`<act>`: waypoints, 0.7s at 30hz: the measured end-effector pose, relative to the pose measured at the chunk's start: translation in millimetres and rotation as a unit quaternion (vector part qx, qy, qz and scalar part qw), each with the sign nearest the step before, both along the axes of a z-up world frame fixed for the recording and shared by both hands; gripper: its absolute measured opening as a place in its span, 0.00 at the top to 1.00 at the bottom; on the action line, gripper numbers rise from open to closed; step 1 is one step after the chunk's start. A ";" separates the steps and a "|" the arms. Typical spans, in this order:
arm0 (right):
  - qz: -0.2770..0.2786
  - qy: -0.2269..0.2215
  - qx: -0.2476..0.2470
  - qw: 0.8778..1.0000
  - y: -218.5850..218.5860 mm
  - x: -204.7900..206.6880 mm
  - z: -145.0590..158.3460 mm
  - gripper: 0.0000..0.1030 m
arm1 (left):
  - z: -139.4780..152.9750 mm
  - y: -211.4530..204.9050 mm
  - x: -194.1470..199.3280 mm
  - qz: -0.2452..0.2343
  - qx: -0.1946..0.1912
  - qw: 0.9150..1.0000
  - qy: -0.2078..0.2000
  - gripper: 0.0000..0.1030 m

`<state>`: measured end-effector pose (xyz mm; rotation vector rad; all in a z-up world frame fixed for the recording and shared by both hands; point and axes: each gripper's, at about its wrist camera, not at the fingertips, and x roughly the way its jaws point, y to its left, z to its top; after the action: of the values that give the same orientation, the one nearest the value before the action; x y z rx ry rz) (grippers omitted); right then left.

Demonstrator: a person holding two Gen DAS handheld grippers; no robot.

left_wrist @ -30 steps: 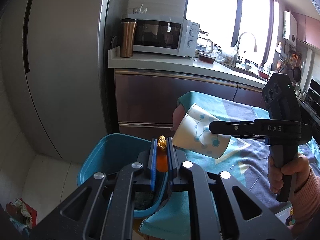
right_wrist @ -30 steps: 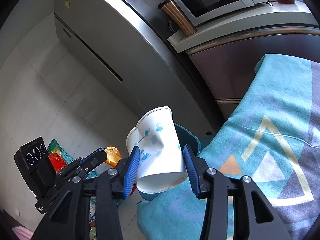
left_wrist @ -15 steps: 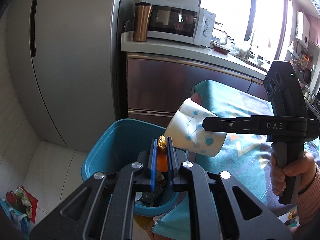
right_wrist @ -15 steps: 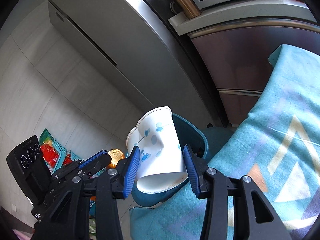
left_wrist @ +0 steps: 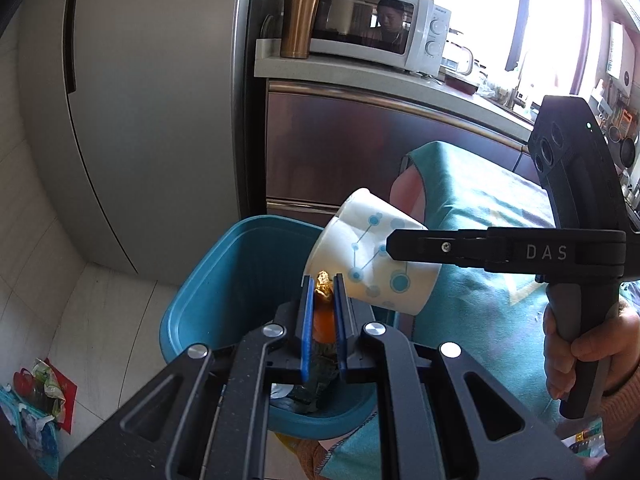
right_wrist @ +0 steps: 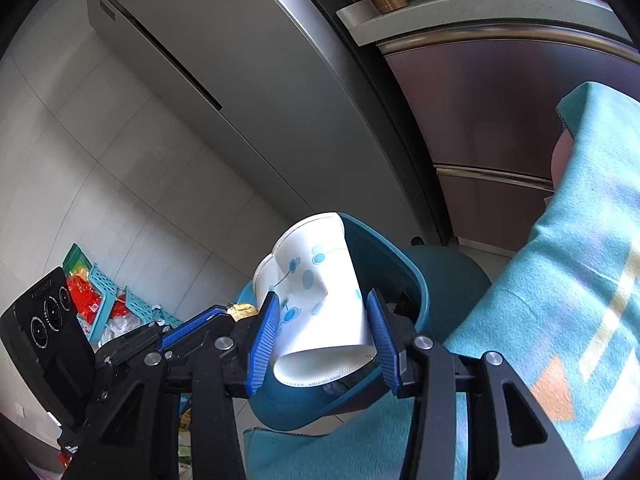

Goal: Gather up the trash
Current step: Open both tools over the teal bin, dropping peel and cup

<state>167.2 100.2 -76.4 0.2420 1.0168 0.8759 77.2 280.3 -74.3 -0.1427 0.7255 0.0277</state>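
Observation:
My left gripper is shut on an orange and gold wrapper and holds it over the near rim of a teal trash bin. My right gripper is shut on a dented white paper cup with blue dots, held on its side over the bin. In the left wrist view the cup hangs at the bin's right rim beside my left fingertips. In the right wrist view my left gripper shows at the left with the wrapper in it. Some trash lies at the bin's bottom.
A grey fridge stands behind the bin, next to a steel cabinet with a microwave and a copper tumbler. A teal patterned cloth covers the table at the right. Baskets of packets sit on the floor.
Both grippers have moved forward and over the bin with their loads. The bin now lies right below the wrapper and the cup. Both grips are unchanged.

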 end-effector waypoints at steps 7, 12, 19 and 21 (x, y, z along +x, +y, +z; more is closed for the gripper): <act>0.007 0.008 -0.013 1.000 20.5 7.4 -7.2 0.61 | -16.7 2.0 12.3 0.003 -0.004 1.000 0.021 0.88; 0.009 0.004 -0.014 1.000 18.1 1.6 -8.0 0.61 | -26.6 2.6 15.4 0.006 -0.008 1.000 0.025 0.88; 0.007 0.002 -0.005 1.000 1.3 -6.6 -4.0 0.61 | -27.7 0.7 9.0 0.001 -0.018 1.000 0.019 0.88; 0.008 -0.003 -0.003 1.000 -3.6 -11.3 -2.0 0.61 | -25.2 -2.6 5.1 -0.005 -0.019 1.000 0.013 0.87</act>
<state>155.9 96.6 -78.4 0.2264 1.0173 0.8865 82.3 277.7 -99.5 -0.1751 0.7536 0.0072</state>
